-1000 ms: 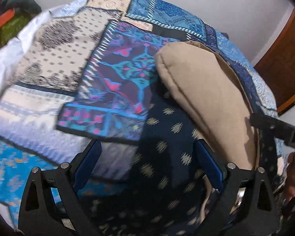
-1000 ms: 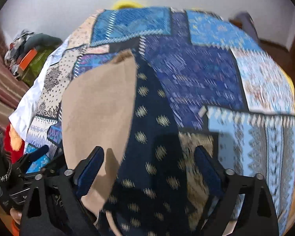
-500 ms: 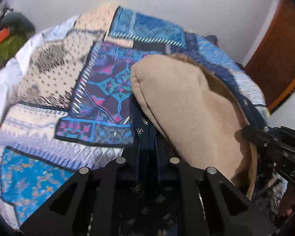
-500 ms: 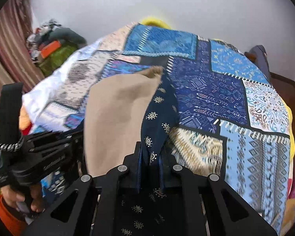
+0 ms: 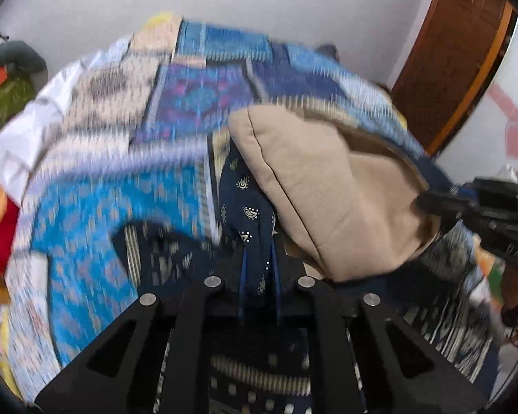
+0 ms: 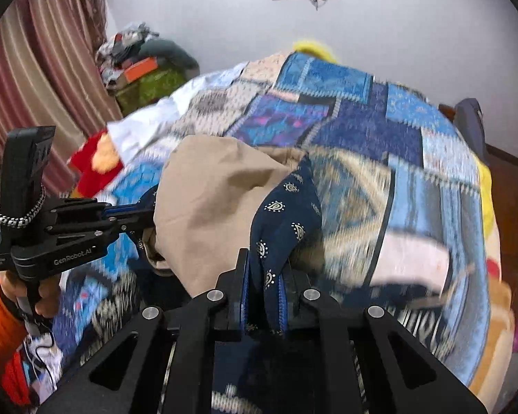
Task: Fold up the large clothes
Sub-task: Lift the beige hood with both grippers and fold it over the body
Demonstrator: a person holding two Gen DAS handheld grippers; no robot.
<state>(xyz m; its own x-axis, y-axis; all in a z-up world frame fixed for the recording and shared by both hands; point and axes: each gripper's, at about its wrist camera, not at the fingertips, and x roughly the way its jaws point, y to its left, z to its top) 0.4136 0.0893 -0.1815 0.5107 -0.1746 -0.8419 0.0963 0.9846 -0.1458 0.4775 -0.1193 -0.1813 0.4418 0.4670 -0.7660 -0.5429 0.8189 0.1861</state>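
**Both grippers clamped on the navy garment above the bed**

The left gripper (image 5: 259, 272) has its 2 fingers pressed together on a bunched fold of the navy garment (image 5: 248, 214), a dark cloth with small pale paisley marks. The cloth rises straight ahead of the fingertips and runs into its tan lining (image 5: 328, 189), which bulges up and to the right of the gripper. At the far right of that view the right gripper (image 5: 442, 203) pinches the other end of the same cloth.

The right gripper (image 6: 264, 283) is likewise closed, its 2 fingers gripping a navy fold (image 6: 286, 220) that stands up just ahead of them. The tan lining (image 6: 217, 207) spreads to the left of this gripper, reaching the left gripper (image 6: 138, 214), held by a hand (image 6: 45, 296) with an orange sleeve.

Beyond and below both grippers lies the bed with a blue patchwork quilt (image 6: 362, 124), blurred in both views. Farther off, left of the right gripper, a pile of clothes (image 6: 141, 65) sits by a striped curtain (image 6: 45, 69). A brown wooden door (image 5: 466, 51) stands to the far right of the left gripper.
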